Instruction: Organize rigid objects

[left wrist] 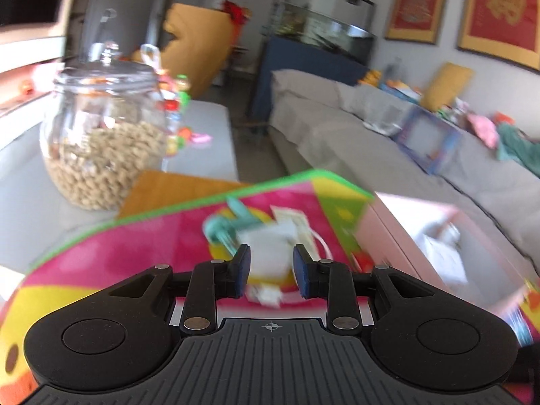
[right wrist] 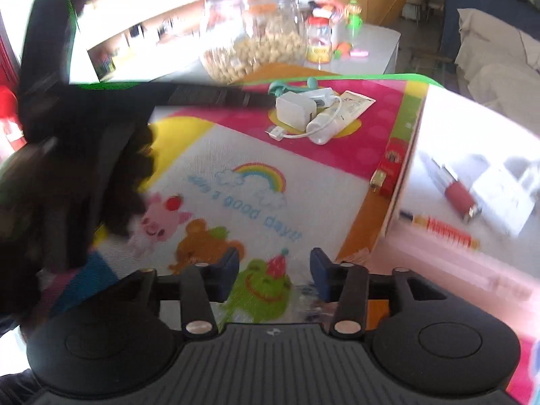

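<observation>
1. Left gripper (left wrist: 271, 268) sits low over the bright play mat (right wrist: 236, 182), jaws parted with a clear gap, nothing between the blue pads (left wrist: 243, 265).
2. Straight ahead of it, a small pile on the mat's pink corner: a white charger (right wrist: 295, 109) with its cable (right wrist: 297, 135), a white tube (right wrist: 324, 128) lying across it, and a teal tool (right wrist: 281, 87) tucked in behind. In the left wrist view the pile is badly blurred, sitting just beyond the fingertips; whether the pads touch it, I cannot tell.
3. Right gripper (right wrist: 274, 275) is over the near part of the mat, above the green frog drawing, jaws wide apart and holding nothing.
4. Off to the right, touching the mat's edge, a pink box (right wrist: 438, 260) with its top open. Inside lie a red cylinder-shaped item (right wrist: 459, 199), an orange-and-red pen-like thing (right wrist: 445, 231) and some white pieces, all smeared by blur.
5. A small red pack (right wrist: 393, 162) rests against the outside of the box wall, on the mat.
6. Behind the mat, a big glass jar (left wrist: 104, 135) of tan pellets stands on the grey table (left wrist: 202, 141), with small toys beside it.
7. A dark gloved hand (right wrist: 111, 182) fills the left of the right wrist view.
</observation>
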`<action>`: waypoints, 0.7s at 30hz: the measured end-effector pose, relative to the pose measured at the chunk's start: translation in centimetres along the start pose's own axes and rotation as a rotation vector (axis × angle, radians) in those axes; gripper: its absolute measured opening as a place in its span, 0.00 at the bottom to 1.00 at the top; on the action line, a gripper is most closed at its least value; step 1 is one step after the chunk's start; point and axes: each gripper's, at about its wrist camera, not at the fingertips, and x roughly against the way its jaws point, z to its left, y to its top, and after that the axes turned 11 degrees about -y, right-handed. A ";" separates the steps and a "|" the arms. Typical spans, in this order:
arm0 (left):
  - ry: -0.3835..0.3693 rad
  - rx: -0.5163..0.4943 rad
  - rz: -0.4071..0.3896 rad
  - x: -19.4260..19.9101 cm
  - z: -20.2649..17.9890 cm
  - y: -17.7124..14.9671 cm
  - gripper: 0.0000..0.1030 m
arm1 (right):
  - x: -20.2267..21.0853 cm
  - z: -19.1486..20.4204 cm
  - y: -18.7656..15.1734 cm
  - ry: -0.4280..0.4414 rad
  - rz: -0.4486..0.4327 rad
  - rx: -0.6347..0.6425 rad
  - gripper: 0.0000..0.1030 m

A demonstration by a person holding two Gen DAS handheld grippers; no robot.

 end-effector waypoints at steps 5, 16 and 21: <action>-0.107 0.034 0.052 -2.2 -1.5 2.6 0.30 | 1.8 -0.7 -2.5 -0.053 -0.114 -0.007 0.48; -0.075 -0.290 0.368 -14.7 -7.7 3.4 0.25 | 4.4 -6.4 -6.2 -0.118 -0.196 -0.214 0.52; -0.125 -0.395 0.403 -14.3 -8.5 1.6 0.12 | 4.0 -8.8 -7.6 -0.168 -0.193 -0.312 0.53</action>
